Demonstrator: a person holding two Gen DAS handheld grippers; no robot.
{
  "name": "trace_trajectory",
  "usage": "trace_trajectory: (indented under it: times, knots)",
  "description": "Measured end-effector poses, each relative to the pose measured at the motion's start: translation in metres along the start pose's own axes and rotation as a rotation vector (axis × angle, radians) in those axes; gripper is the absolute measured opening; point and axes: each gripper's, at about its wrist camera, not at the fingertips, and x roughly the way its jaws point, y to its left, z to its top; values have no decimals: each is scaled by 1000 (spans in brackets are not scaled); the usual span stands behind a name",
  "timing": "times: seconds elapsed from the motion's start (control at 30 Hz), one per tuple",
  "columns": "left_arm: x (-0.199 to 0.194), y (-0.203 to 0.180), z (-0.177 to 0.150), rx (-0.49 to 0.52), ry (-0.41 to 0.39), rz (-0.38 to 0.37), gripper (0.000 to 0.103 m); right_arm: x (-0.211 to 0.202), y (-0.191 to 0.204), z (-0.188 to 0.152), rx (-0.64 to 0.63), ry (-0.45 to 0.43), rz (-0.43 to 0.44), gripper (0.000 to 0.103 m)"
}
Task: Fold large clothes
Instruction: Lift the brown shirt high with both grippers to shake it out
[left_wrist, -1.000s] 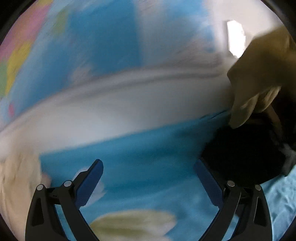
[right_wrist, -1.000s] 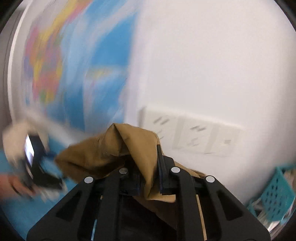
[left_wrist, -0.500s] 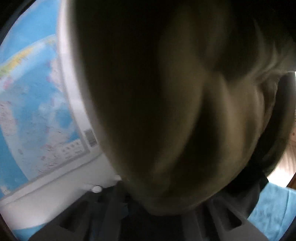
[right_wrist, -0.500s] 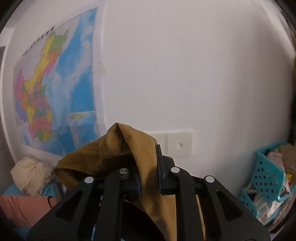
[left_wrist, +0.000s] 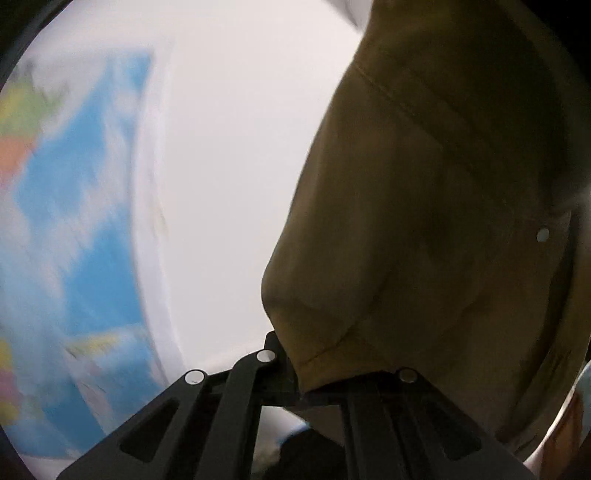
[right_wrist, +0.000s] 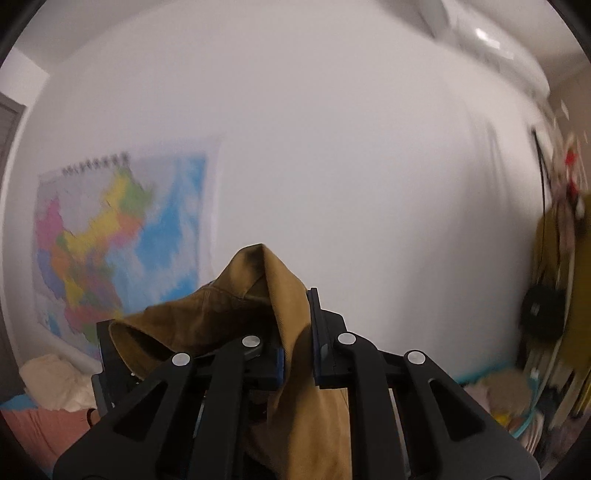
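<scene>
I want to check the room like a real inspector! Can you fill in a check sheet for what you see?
Surface: nothing seen clearly; only a blue strip low in the right wrist view.
Job's things: tan garment held up in the air, hanging from both grippers.
Clutter: cream bundle, blurred pile of things.
Grippers: left gripper and right gripper, jaws shut on the tan garment.
Cables: thin dark cord hanging at the right edge.
Surroundings: white wall, colourful wall map.
</scene>
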Motion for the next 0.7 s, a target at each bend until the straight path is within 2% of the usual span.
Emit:
trace_trajectory:
  times: [0.07, 0.2, 0.23, 0.33, 0.37, 0.53, 0.6, 0.7]
  knots:
    - [-47, 1, 22, -1, -66, 16, 1, -30, 13, 25, -21, -48, 23, 9]
    - [-138, 15, 47, 3, -142, 45, 2, -75, 35, 58, -13, -93, 76, 8]
    - [-172, 20, 53, 9, -174, 71, 2, -84, 38, 61, -13, -101, 91, 8]
    - [-241, 28, 63, 36, -220, 132, 2, -115, 62, 73, -21, -122, 162, 7]
    - [-270, 32, 67, 36, -222, 150, 2, -122, 70, 74, -28, -131, 182, 7]
    - [-342, 5, 80, 117, -240, 290, 2, -152, 105, 81, -31, -153, 328, 7]
    - [-378, -16, 80, 145, -216, 337, 3, -156, 114, 79, -27, -157, 371, 7]
    - [-393, -17, 83, 163, -131, 408, 3, -128, 121, 66, 10, -96, 429, 7]
